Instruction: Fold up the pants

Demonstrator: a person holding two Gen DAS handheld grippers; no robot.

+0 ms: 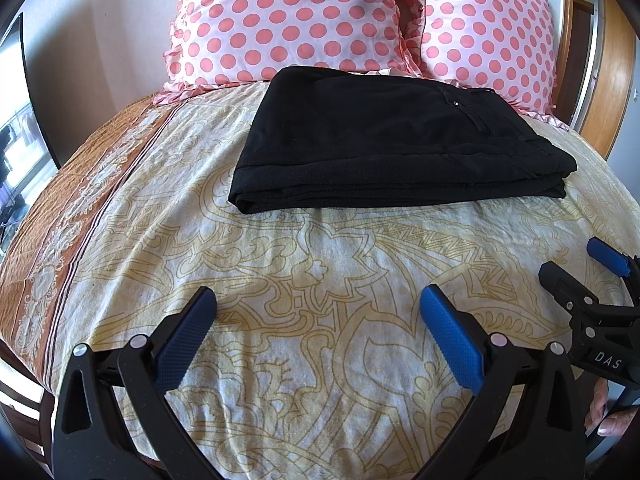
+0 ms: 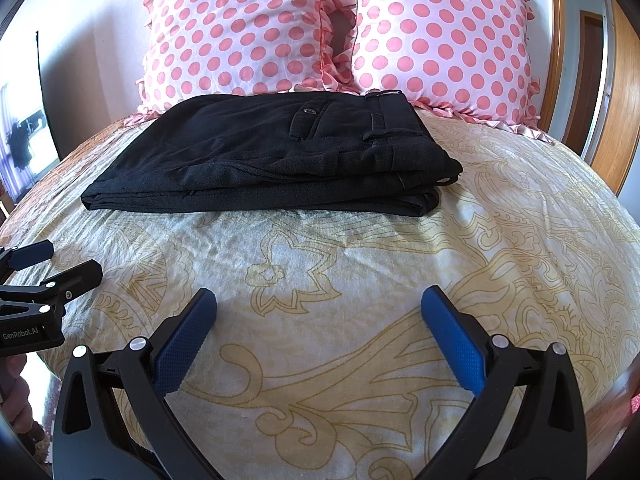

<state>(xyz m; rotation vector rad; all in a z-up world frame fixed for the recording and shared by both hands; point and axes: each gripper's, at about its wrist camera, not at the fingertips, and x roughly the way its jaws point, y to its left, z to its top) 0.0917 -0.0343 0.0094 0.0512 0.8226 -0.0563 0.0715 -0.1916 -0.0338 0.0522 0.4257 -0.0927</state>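
Black pants point(image 1: 384, 140) lie folded into a flat rectangular stack on the bed, close to the pillows; in the right wrist view the pants point(image 2: 272, 160) show a back pocket button and the waistband on the right side. My left gripper point(image 1: 318, 300) is open and empty, held above the bedspread well short of the pants. My right gripper point(image 2: 319, 300) is open and empty too, equally short of the pants. The right gripper also shows at the right edge of the left wrist view point(image 1: 576, 264), and the left gripper at the left edge of the right wrist view point(image 2: 68, 260).
A cream and yellow patterned bedspread point(image 1: 320, 264) with an orange border point(image 1: 80, 208) on the left covers the bed. Two pink polka-dot pillows point(image 1: 288, 20) point(image 1: 492, 36) stand behind the pants. A wooden headboard or door frame point(image 2: 624, 92) is at the right.
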